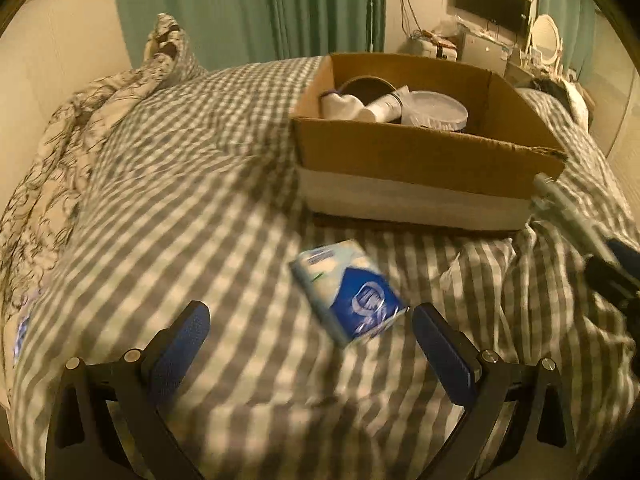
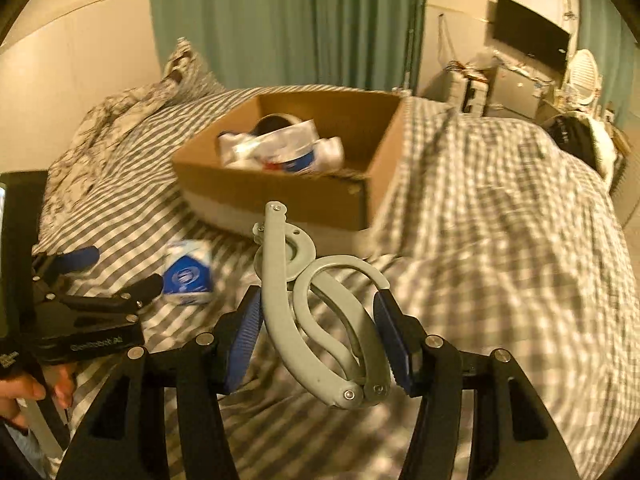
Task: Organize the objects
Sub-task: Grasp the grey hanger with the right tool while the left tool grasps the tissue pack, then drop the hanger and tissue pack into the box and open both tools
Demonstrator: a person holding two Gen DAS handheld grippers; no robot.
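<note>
Gathering loose items into the cardboard box (image 2: 280, 196) on the bed (image 2: 500, 240).
Right gripper (image 2: 320, 340) clasps a grey folding holder (image 2: 320, 320); left gripper (image 1: 310, 336), spread wide, must close on the tissue pack (image 1: 348, 288).

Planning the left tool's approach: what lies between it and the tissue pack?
Only bare checked bedsheet lies between the left tool and the tissue pack, seen in the left wrist view.

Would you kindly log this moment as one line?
left claw: open, at tissue pack | right claw: shut on grey clamp | box: part filled

Left tool (image 1: 310, 330) spread wide, right tool (image 2: 318, 326) clamped around gray holder (image 2: 320, 320).
</note>
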